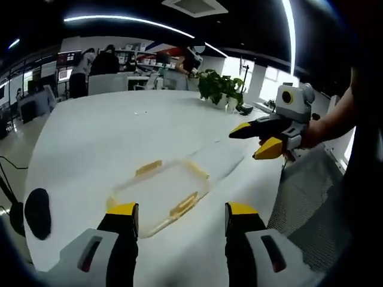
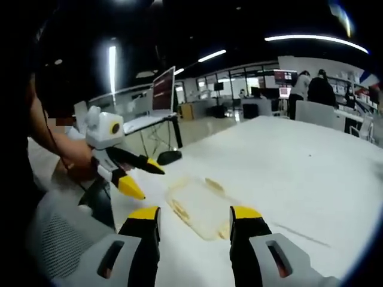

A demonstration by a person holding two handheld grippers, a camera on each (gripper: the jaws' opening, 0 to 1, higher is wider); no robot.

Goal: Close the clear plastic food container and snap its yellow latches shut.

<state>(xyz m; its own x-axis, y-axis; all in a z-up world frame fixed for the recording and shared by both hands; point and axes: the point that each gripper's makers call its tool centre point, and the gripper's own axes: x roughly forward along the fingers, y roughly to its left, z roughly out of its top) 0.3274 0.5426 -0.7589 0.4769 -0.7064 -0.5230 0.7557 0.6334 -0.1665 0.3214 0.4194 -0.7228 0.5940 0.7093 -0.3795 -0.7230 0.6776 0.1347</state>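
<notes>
2 yellow-tipped jaws rise from the bottom of the left gripper view, where we see the left gripper (image 1: 182,216) spread wide with nothing between its tips. Just above that gap, at lower centre of the frame, the clear plastic food container (image 1: 160,190) lies flat on the white table (image 1: 108,137), its yellow latches (image 1: 183,204) showing along the rim. At the right of the same frame the right gripper (image 1: 256,143) hangs above the table, its 2 tips parted and empty, with a person's hand (image 1: 312,133) behind it.

In the right gripper view we see the right gripper (image 2: 194,222) again from behind, jaws wide apart and holding nothing. The container (image 2: 200,206) sits just beyond them at centre frame, resting on the table (image 2: 299,167). At the left of this frame the left gripper (image 2: 142,179) hovers near the container's edge, its tips apart; we cannot tell whether it touches the plastic.

Farther out, a potted plant (image 1: 220,88) stands at the table's far edge in the upper centre of the left gripper view, and a monitor (image 2: 163,89) sits on a desk at the upper left of the right gripper view.
</notes>
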